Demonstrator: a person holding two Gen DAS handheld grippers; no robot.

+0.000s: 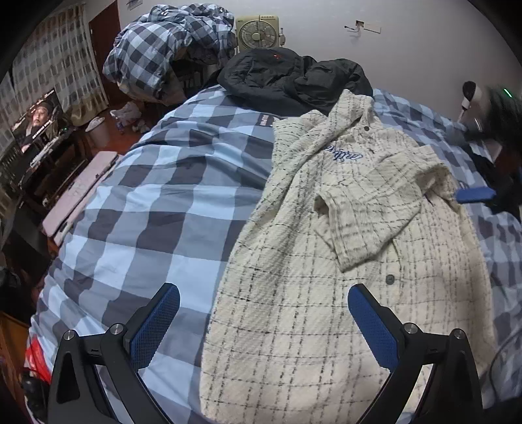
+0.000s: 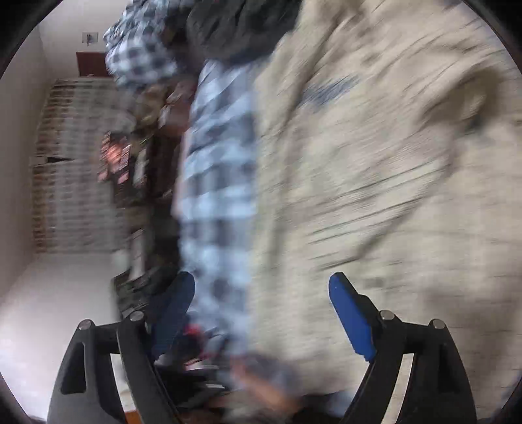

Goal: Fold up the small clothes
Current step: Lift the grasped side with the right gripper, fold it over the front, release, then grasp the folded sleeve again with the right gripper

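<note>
The cream checked shirt (image 1: 326, 261) lies flat on the bed, front up, collar toward the far wall and hem toward the left claw (image 1: 262, 313). 1 short sleeve (image 1: 368, 212) is already turned in across the chest, under the blue embroidered script. The left claw hovers above the hem with its blue pads spread apart and nothing between them. The right claw (image 2: 261, 306) also stands apart and empty, over the shirt's right side; its view is heavily smeared by motion, so exact contact with the cloth cannot be told.

The step in hand looks like bringing in the sides before folding hem to collar. To do it well, each claw should pinch only the top layer at a side edge, 1 near the hem and 1 near the shoulder, lift just enough to clear, and lay the strip over parallel to the button line. The fabric looks thick and textured, so it should hold a crease but may bunch if dragged.

The bed carries a blue-and-grey checked duvet (image 1: 156, 202), soft and uneven. A black jacket (image 1: 287, 78) and a heap of checked bedding (image 1: 163, 49) sit beyond the collar, with a fan (image 1: 257, 31) against the wall. A lit screen (image 1: 39, 117) shows at the left.
</note>
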